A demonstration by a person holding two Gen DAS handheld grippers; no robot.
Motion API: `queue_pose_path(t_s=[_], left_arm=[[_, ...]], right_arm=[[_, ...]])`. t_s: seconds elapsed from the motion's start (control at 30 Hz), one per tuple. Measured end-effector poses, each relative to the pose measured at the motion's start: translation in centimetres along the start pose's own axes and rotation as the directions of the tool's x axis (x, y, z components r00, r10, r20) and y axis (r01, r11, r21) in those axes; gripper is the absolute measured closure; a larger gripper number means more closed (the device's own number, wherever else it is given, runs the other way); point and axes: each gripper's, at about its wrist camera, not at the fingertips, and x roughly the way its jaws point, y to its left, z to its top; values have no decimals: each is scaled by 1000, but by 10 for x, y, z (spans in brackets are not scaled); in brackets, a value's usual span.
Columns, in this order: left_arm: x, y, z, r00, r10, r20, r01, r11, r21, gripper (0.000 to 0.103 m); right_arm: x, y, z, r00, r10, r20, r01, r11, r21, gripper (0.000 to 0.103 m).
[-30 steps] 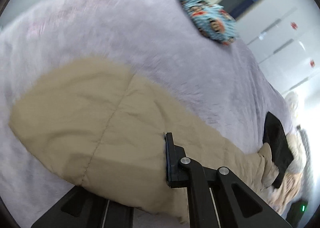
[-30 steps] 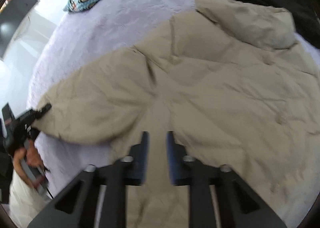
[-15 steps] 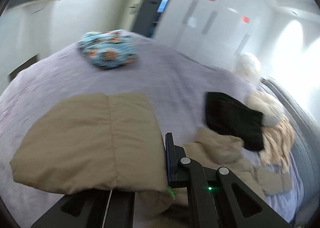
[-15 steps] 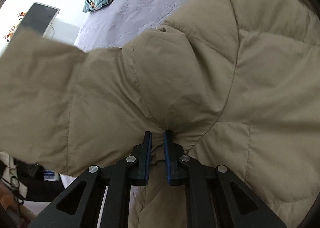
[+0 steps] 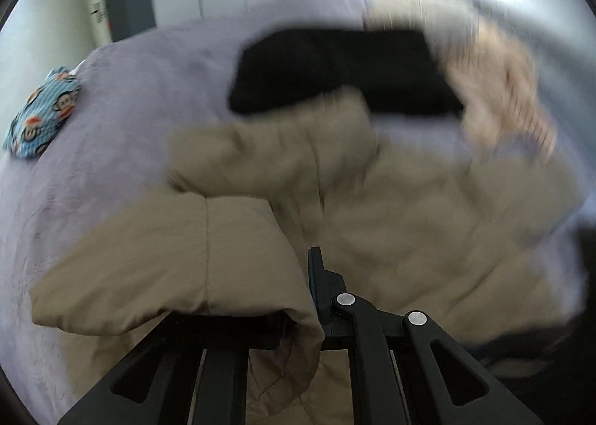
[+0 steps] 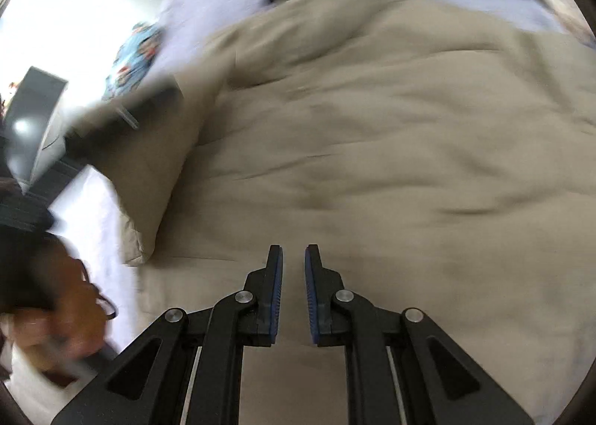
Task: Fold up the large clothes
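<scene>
one sleeve (image 5: 178, 257) now rides folded over the beige jacket (image 6: 372, 145) on the lavender bed (image 5: 149, 89), clamped by the left gripper (image 5: 298, 298) at 6 o'clock; earlier it lay outstretched. the right gripper (image 6: 293, 287), slightly parted, holds nothing, its earlier pinch released.

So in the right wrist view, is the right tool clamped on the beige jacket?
No: the right tool shows a clear gap between its blue pads, and the beige jacket lies flat on the bed beyond them.
</scene>
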Motion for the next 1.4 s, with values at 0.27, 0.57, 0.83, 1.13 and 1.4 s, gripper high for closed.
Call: queue_pose_path(t_s=[0.27,0.57,0.83,1.13,1.4], left_arm=[[-6,-12,-32,1000,25,-4,-25,1000,-3,11],[-90,85,-73,989,145,34,-132,958,-254,11],[-52,197,-144,989,-27,-144,-74,761,-645,11],[-55,222,-151,989,-135,-53,62,728,-683,11],[-8,283,-106,950,-310,20,220,626,-748,32]], right_arm=[[-19,-36,7,999,-31,10,30,998,63,88],[-25,56,18,994,-11,107,37,970,-240,28],[43,183,-5,962,-165,218,270,683,-679,26],[20,100,65,949,-126,289,183,966,-182,79],[37,-1,54,991,-72,112,52,984,167,97]])
